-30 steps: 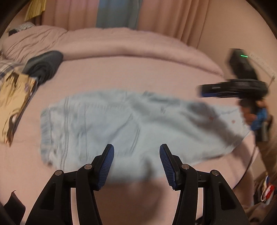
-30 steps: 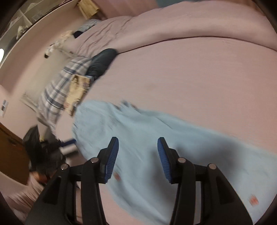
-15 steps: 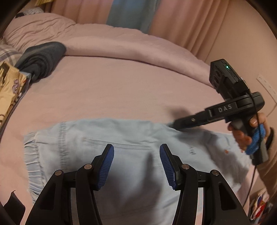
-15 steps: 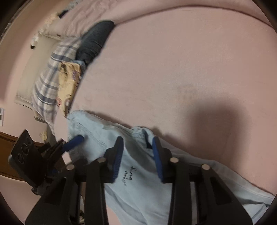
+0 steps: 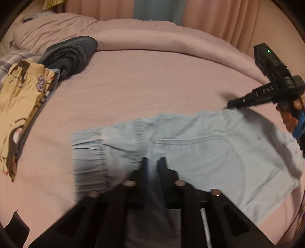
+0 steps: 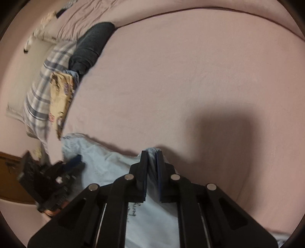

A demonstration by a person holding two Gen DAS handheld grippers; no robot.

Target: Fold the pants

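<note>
Your left tool (image 5: 153, 164) is clenched on the light blue pants (image 5: 200, 152), its blue pads pinching a ridge of denim near the gathered waistband; this part of the left wrist view is blurred. Your right tool (image 6: 152, 158) is likewise clamped on the pants (image 6: 106, 164), gripping a bunched edge of fabric between its closed pads. From the left wrist view, that right tool (image 5: 233, 104) reaches in from the right and meets the far edge of the cloth.

The pants lie spread across the pink bed (image 5: 152, 85), waistband to the left and the seat pocket facing up. Beyond them, well apart at the bed's far left, sits a rolled dark grey garment (image 5: 70, 55), with a yellow printed cloth (image 5: 17, 106) just beside it. A plaid cloth (image 6: 38, 95) lies next to those. Pink curtains (image 5: 209, 17) hang behind the bed.
</note>
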